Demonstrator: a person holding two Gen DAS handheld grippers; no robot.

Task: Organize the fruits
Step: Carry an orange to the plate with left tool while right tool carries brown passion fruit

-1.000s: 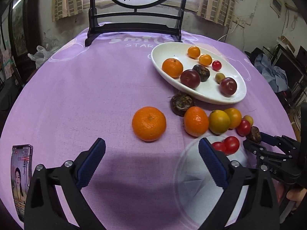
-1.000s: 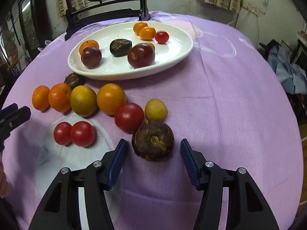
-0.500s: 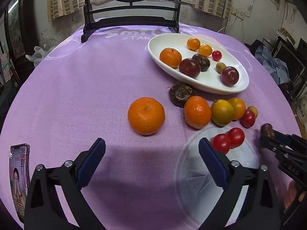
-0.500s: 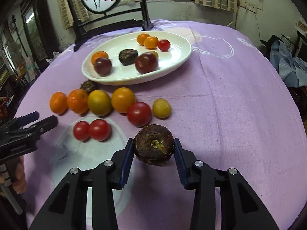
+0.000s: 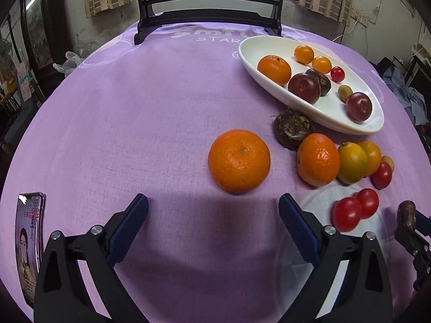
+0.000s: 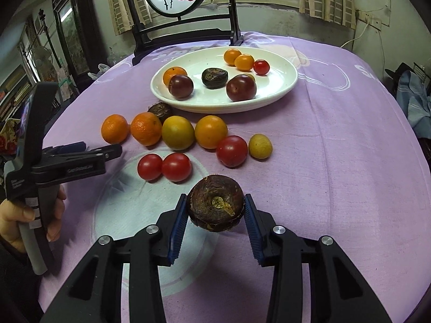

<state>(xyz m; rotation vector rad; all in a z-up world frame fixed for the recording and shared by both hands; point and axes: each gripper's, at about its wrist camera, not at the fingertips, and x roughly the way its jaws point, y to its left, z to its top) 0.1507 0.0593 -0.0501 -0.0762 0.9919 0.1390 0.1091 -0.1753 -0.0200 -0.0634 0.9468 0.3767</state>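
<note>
Our right claw [image 6: 215,216] is clamped on a dark brown, rough-skinned fruit [image 6: 215,206], its blue pads pressed against both sides and the fruit raised clear of the purple cloth [image 6: 323,161] on the desk. Just ahead of it lie two red tomatoes [image 6: 164,167] side by side on a pale round patch of the cloth, and beyond them a loose row: two oranges [image 6: 129,129], a yellow-green fruit [image 6: 177,132], an orange-yellow one [image 6: 211,131], a larger red tomato [image 6: 231,150] and a small yellow fruit [image 6: 260,146]. Another brown fruit [image 6: 159,109] sits against the near rim of the white plate [image 6: 285,86], which holds two dark plums, a brown fruit, an orange, two small orange fruits and a cherry tomato. Our left claw [image 5: 212,227] is spread wide and holds nothing, with a single orange [image 5: 239,160] just ahead between its fingers. A phone [image 5: 28,245] lies at the desk's left edge, and a dark wooden stand [image 6: 186,37] rises behind the plate.
</note>
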